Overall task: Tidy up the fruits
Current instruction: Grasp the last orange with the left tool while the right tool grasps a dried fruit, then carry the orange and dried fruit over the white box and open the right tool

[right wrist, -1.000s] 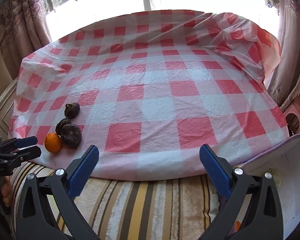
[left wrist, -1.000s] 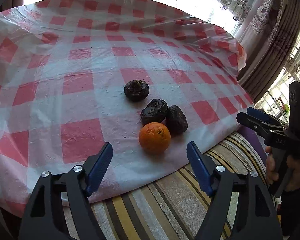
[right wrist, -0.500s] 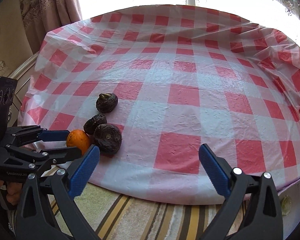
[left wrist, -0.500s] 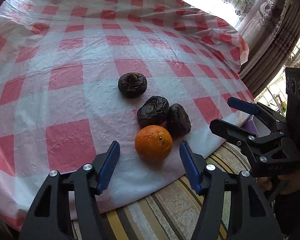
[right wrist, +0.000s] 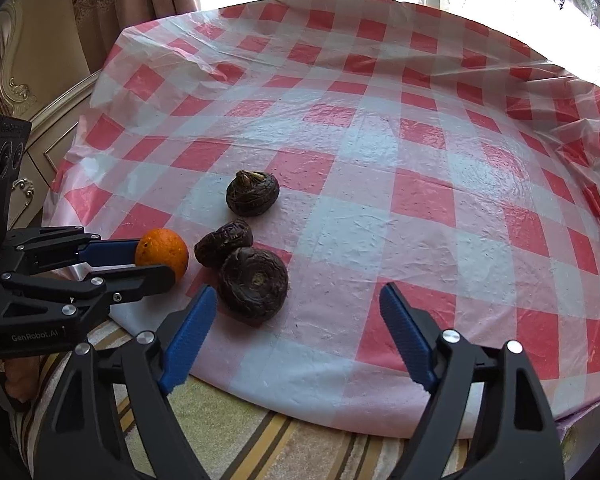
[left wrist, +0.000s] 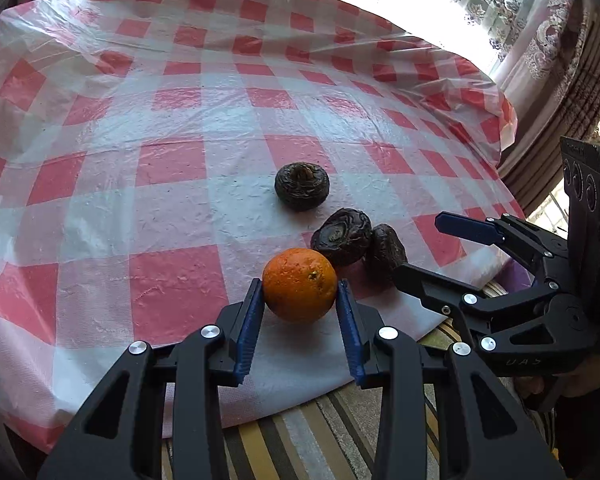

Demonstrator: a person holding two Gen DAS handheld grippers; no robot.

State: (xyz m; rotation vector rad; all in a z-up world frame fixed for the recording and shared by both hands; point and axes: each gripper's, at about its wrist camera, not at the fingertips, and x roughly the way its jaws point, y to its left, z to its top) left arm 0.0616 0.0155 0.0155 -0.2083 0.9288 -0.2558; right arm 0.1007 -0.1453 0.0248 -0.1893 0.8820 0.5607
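Note:
An orange (left wrist: 299, 285) lies near the front edge of the red-and-white checked cloth (left wrist: 172, 168). My left gripper (left wrist: 300, 296) is shut on the orange, its blue pads touching both sides; this also shows in the right wrist view (right wrist: 162, 254). Three dark wrinkled fruits lie beside it: one farther back (left wrist: 302, 186), two touching each other just right of the orange (left wrist: 342, 236) (left wrist: 386, 248). My right gripper (right wrist: 298, 312) is open and empty, its left fingertip close to the nearest dark fruit (right wrist: 254, 283).
A striped cushion (left wrist: 300, 440) runs under the cloth's front edge. Curtains (left wrist: 560, 60) and a bright window stand behind the table. Ornate cream furniture (right wrist: 16, 92) stands at the left. The checked cloth (right wrist: 420, 160) stretches far and right of the fruits.
My left gripper moved forward and closed its pads onto the orange. My right gripper swung left and closer, bringing the dark fruits near its left finger.

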